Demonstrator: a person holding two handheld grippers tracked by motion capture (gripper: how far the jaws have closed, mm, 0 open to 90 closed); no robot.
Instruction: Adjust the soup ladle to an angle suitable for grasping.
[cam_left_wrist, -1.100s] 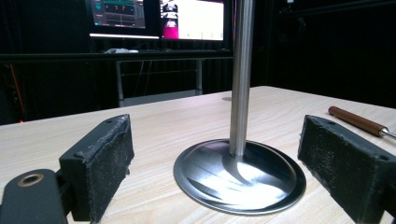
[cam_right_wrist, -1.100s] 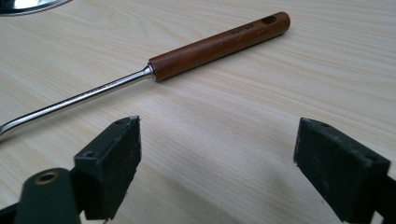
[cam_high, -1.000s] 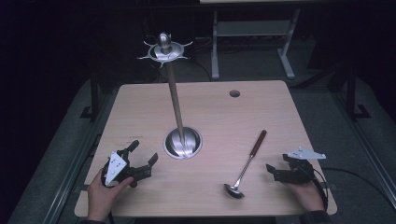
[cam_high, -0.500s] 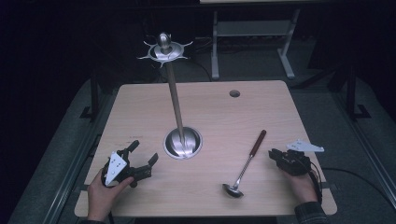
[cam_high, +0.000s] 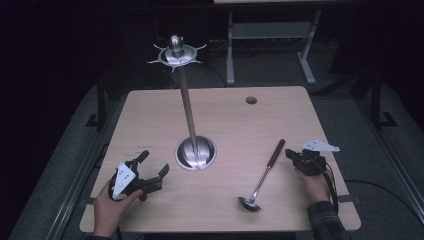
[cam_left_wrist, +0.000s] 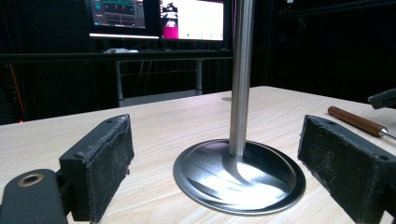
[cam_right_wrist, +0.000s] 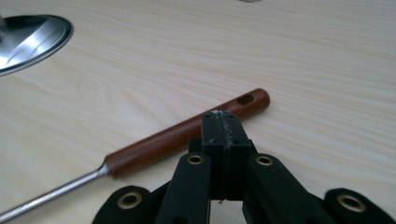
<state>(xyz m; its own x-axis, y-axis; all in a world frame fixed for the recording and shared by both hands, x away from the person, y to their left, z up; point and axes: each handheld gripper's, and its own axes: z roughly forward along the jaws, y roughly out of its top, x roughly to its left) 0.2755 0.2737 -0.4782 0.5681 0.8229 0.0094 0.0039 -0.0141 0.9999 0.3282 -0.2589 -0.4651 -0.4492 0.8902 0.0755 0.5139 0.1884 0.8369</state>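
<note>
A: How would the ladle (cam_high: 261, 178) have handled?

B: Light and stiff, I judged, its steel shaft slippery. It lay on the surface (cam_high: 235, 120) just ahead of the right tool (cam_right_wrist: 221, 122), whose jaws were clenched on nothing. The wooden handle (cam_right_wrist: 187, 131) looked the best grip. Farther off, the left tool (cam_high: 151, 171) gaped beside the stand (cam_left_wrist: 239, 175).

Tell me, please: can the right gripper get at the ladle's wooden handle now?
Probably yes. The right gripper sits just beside the wooden handle with nothing between them, but its jaws are shut and must open first.
</note>
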